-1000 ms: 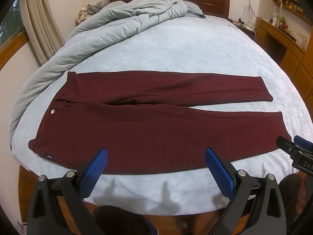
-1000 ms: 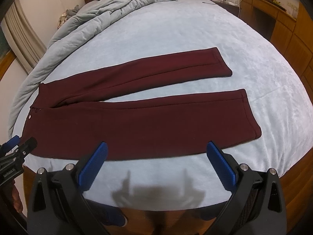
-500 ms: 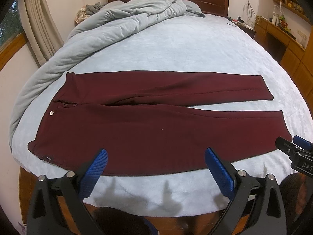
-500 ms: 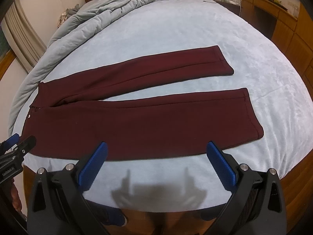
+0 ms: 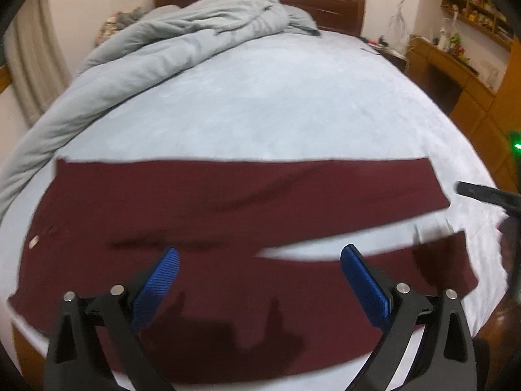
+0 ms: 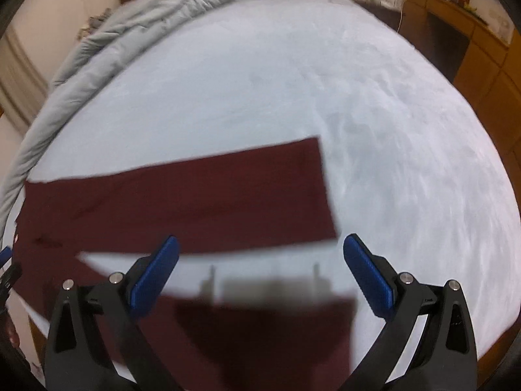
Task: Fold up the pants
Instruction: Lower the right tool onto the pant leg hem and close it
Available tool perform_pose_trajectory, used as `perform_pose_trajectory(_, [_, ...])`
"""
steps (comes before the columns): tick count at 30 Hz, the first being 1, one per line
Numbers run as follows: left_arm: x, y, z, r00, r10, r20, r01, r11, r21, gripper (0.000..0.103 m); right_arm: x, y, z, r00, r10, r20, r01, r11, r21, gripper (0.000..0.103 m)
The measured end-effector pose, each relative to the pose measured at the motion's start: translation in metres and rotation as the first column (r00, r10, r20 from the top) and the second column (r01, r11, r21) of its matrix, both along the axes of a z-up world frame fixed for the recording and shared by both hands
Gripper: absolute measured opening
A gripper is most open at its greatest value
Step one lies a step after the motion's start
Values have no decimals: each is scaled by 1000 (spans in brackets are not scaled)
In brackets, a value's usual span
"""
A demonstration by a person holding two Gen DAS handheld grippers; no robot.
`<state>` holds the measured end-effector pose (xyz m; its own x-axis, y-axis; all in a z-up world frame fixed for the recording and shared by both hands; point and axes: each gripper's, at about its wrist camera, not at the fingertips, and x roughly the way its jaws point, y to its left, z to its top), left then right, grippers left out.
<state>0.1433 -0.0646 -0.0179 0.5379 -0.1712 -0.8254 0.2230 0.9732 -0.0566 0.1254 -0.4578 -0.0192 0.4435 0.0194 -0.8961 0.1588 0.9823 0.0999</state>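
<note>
Maroon pants [image 5: 228, 215] lie flat by the bed's [image 5: 276, 104] near edge – left gripper [image 5: 260, 277] and right gripper [image 6: 260, 273] both spread apart (holding nothing).

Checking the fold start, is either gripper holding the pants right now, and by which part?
Nothing is held. The left gripper and right gripper both have their jaws wide open above the maroon pants, which lie flat on the bed.

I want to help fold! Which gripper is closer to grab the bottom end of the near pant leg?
Probably right. The right gripper hangs open right above the near leg's cuff. The left gripper, also open, is nearer the waist.
</note>
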Motion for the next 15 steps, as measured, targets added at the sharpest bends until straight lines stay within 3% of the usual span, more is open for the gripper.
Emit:
perform_pose_trajectory(3, [38, -22, -10, 999, -40, -8, 40, 999, -10, 99, 53, -35, -28, 998, -1, -66, 2, 1000, 12, 100])
perform_pose_trajectory(7, [77, -46, -26, 992, -113, -48, 110, 992, -56, 99, 93, -52, -66, 989, 53, -134, -49, 998, 33, 100])
perform_pose_trajectory(13, [110, -69, -50, 981, -182, -74, 181, 983, -19, 99, 113, -55, -88, 987, 122, -108, -115, 991, 70, 100])
perform_pose_trajectory(14, [115, -71, -53, 980, -184, -80, 184, 983, -11, 99, 113, -53, -89, 985, 145, -93, -139, 988, 70, 94])
perform_pose_trajectory(15, [118, -72, -56, 978, -192, -85, 191, 981, -16, 99, 110, -49, -89, 980, 182, -78, -178, 983, 53, 75])
